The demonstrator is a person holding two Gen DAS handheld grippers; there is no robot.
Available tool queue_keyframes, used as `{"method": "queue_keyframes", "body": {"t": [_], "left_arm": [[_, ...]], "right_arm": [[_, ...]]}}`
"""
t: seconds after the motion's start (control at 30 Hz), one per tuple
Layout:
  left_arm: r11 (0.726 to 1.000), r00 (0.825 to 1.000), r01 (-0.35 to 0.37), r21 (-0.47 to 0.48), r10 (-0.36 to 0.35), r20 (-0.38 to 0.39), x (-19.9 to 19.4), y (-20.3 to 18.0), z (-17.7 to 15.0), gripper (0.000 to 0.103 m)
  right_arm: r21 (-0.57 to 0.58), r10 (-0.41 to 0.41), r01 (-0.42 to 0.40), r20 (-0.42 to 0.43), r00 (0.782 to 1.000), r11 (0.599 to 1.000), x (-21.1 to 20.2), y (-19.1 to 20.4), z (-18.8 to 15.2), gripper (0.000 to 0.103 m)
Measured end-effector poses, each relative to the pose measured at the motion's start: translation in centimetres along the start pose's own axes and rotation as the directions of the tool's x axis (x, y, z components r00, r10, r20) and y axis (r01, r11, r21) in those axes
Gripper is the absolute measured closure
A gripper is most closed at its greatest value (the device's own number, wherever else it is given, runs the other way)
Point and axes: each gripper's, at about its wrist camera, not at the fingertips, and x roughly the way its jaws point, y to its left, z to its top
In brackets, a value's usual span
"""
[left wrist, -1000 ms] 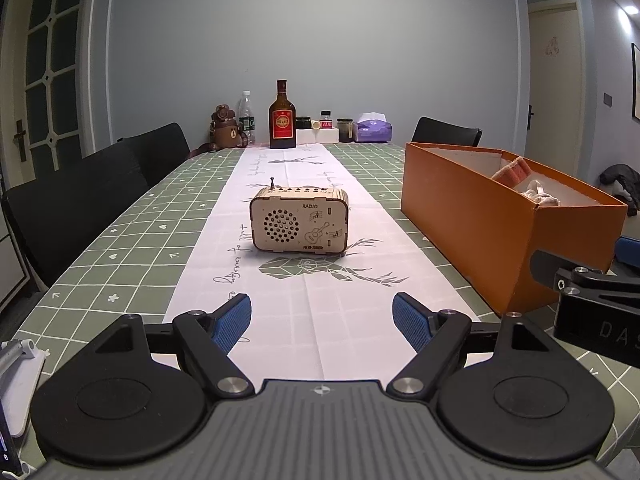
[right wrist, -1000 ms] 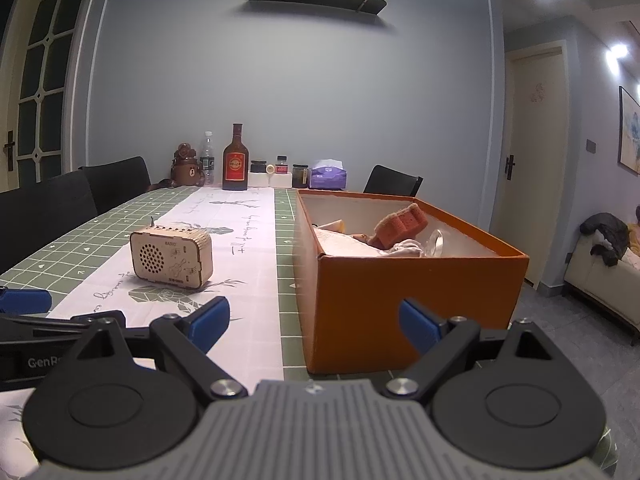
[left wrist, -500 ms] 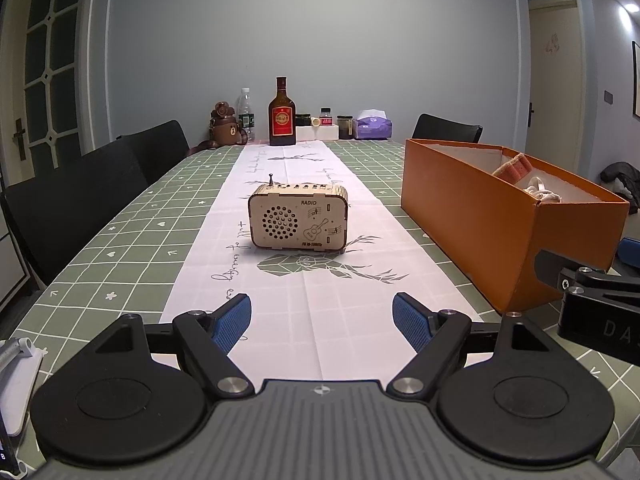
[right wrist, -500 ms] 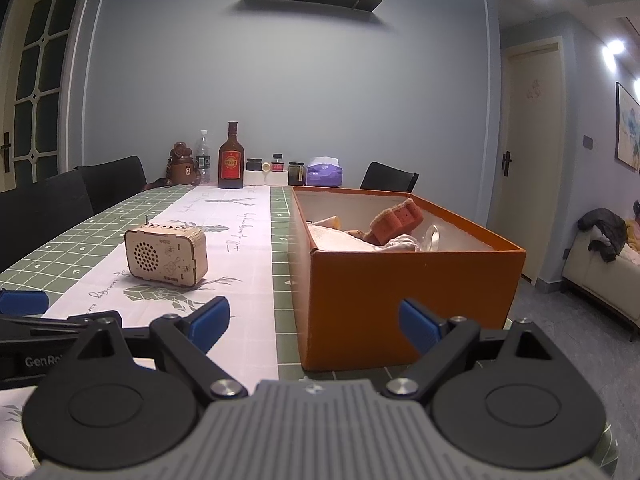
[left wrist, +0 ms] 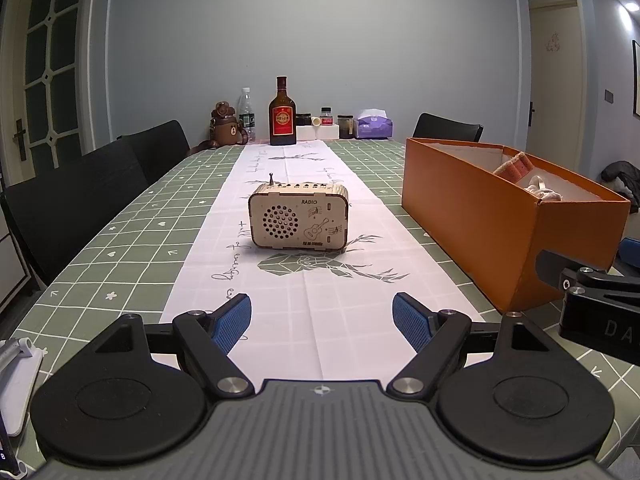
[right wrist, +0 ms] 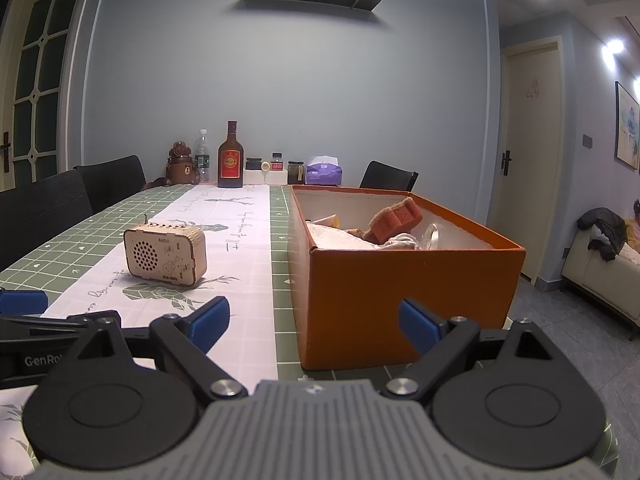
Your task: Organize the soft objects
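An orange box [right wrist: 404, 296] stands on the table's right side, also in the left wrist view as the orange box [left wrist: 488, 216]. Inside it lie an orange sponge [right wrist: 396, 218], a white cloth [right wrist: 336, 236] and other soft things, partly hidden by the wall. The sponge [left wrist: 514, 166] peeks over the rim in the left view. My left gripper [left wrist: 322, 322] is open over the white runner with nothing between its fingers. My right gripper [right wrist: 314, 324] is open in front of the box's near wall, holding nothing.
A wooden radio [left wrist: 298, 216] sits mid-runner. A dark bottle [left wrist: 282, 114], a water bottle, a bear figure [left wrist: 224, 128], jars and a tissue pack [left wrist: 374, 124] line the far end. Black chairs [left wrist: 76, 200] flank the left side. A white object [left wrist: 18, 384] lies at the near left edge.
Both grippers have drawn back slightly and risen a little; the radio and the box look a bit farther and lower. Fingers stay open, nothing was picked up.
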Motion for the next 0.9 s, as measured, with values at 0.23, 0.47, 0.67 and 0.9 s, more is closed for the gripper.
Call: {"method": "queue_keyframes", "body": {"t": [0.23,0.47,0.67,0.9], "left_arm": [[1.0,1.0,0.0,-0.001,0.0,-0.001,0.04,0.03,-0.01,0.009],[1.0,1.0,-0.006,-0.003,0.006,0.0,-0.03,0.15,-0.18,0.009],[1.0,1.0,-0.007,-0.003,0.007,0.002,-0.12,0.12,-0.18,0.009],[1.0,1.0,-0.008,-0.004,0.008,0.003,-0.32,0.09,-0.1,0.009]], "right_arm": [[0.0,-0.001,0.001,-0.002,1.0,1.0,0.07,-0.07,-0.02,0.013],[-0.004,0.001,-0.001,-0.005,1.0,1.0,0.12,-0.07,-0.18,0.013],[-0.007,-0.002,0.002,-0.009,1.0,1.0,0.27,-0.11,-0.34,0.013],[-0.01,0.001,-0.001,-0.012,1.0,1.0,0.24,-0.04,-0.4,0.013]]}}
